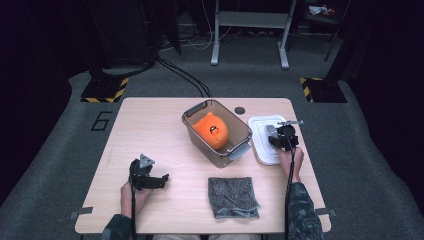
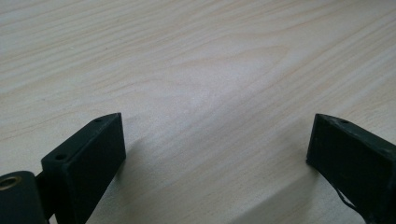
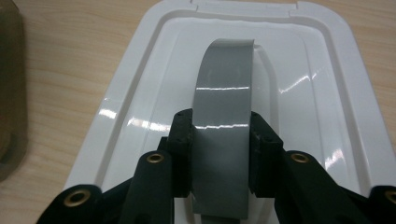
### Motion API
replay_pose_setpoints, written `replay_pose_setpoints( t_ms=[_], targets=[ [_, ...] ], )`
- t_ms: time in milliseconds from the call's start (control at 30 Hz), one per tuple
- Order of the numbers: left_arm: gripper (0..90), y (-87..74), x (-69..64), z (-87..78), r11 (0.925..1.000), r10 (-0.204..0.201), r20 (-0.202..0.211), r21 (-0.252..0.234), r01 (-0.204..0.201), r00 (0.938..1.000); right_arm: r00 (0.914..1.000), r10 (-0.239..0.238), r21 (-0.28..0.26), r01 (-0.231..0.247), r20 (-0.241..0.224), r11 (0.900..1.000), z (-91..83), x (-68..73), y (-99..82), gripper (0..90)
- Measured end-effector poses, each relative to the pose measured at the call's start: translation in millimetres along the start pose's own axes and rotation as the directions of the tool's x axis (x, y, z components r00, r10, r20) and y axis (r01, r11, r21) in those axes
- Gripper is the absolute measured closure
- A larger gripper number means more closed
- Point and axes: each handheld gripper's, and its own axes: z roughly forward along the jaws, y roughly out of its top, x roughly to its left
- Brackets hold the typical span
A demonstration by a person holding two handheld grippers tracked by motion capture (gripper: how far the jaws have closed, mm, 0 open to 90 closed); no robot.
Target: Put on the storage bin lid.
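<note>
The right gripper (image 3: 220, 140) points forward, its jaws pinched close on a grey handle (image 3: 223, 112). The left gripper (image 2: 215, 154) rests low, apparently level, jaws spread wide.

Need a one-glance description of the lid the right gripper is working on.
Start at the clear bin mid-table holding the orange toy. Just right of it lies the white lid, flat on the table. It alone is glossy white, with a grey handle clamped in the right gripper.
</note>
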Motion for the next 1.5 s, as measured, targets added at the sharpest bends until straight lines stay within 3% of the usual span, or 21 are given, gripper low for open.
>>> replay_pose_setpoints(
  t_ms=[333, 800, 1167, 1500],
  targets=[
    [4.2, 0.0, 0.0, -0.1, 1.0000, 0.000, 0.002, 0.000, 0.000, 1.0000, 0.9998, -0.012, -0.020, 0.012, -0.014, 0.9997, -27.3, -3.2, 7.6, 67.4],
    [4.5, -0.1, -0.1, -0.1, 1.0000, -0.002, 0.001, -0.001, 0.002, 1.0000, 0.9994, -0.034, -0.049, 0.034, -0.002, 0.9982, -63.7, -13.6, 28.8, 67.3],
    [4.8, -0.1, -0.2, -0.2, 1.0000, -0.001, 0.000, -0.002, 0.001, 1.0000, 0.9987, -0.047, -0.076, 0.045, -0.021, 0.9960, -87.3, -18.1, 45.8, 67.3],
    [4.9, -0.1, -0.2, -0.2, 1.0000, -0.003, 0.002, -0.002, 0.003, 1.0000, 0.9968, -0.068, -0.096, 0.063, -0.042, 0.9933, -104.3, -11.8, 62.3, 67.3]
  ],
)
